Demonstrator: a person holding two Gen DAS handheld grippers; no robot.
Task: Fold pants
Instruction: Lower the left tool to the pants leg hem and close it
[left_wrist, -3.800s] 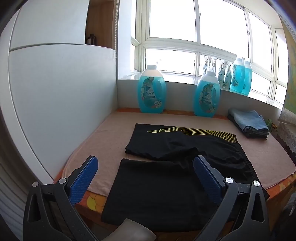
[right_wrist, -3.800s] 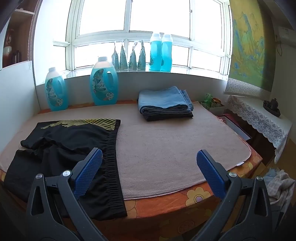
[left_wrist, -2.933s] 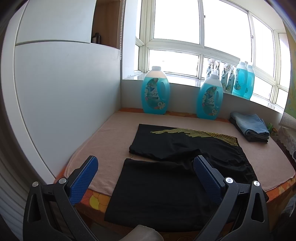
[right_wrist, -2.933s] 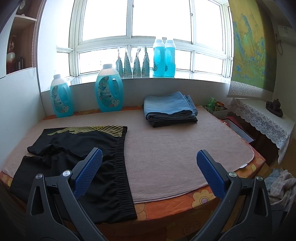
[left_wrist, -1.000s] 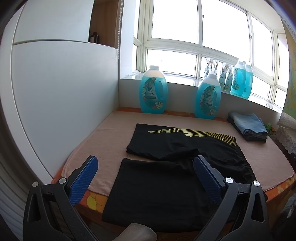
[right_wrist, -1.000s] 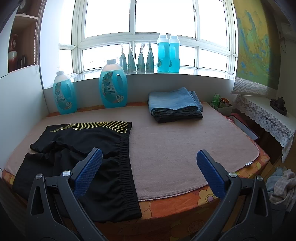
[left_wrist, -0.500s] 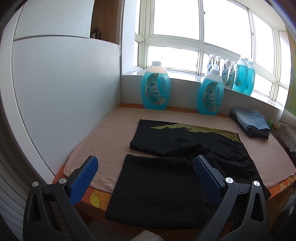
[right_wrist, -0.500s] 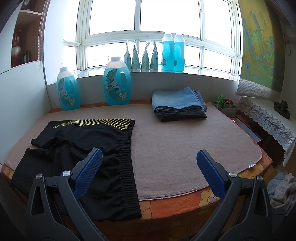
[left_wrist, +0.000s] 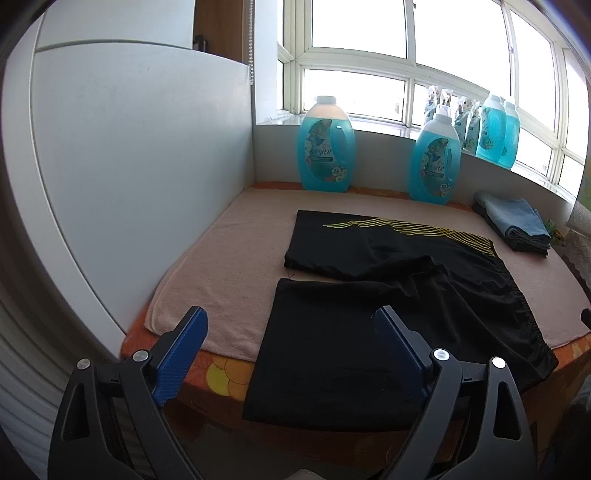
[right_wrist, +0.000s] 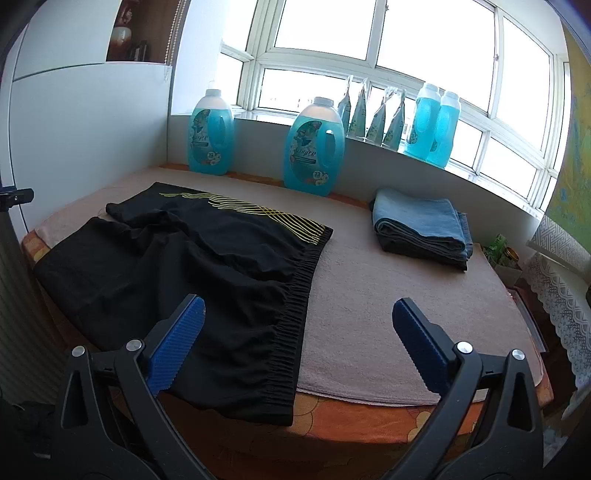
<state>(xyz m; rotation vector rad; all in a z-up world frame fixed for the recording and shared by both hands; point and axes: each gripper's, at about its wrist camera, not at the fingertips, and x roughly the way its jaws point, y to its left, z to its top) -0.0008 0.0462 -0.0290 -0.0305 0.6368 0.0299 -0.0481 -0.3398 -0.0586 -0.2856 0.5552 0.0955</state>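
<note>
Black shorts (left_wrist: 388, 258) with yellow stripes lie spread on a beige towel (left_wrist: 229, 266), with the near leg hanging over the bed's front edge. My left gripper (left_wrist: 288, 315) hovers in front of that leg's hem; its jaws are closing and nothing is between the pads. In the right wrist view the shorts (right_wrist: 207, 251) lie at the left with the elastic waistband toward the middle. My right gripper (right_wrist: 298, 302) is open above the waistband's near end and touches nothing.
Two blue detergent bottles (left_wrist: 327, 147) (left_wrist: 436, 162) stand at the back wall. A folded stack of blue and dark clothes (right_wrist: 421, 225) sits back right on the towel (right_wrist: 369, 314). A white panel (left_wrist: 129, 166) borders the left side. A lace-covered shelf (right_wrist: 557, 273) stands right.
Both grippers have come lower and closer to the bed's front edge. The right view has rolled, so the bed now slopes. The left fingers stand slightly narrower.
</note>
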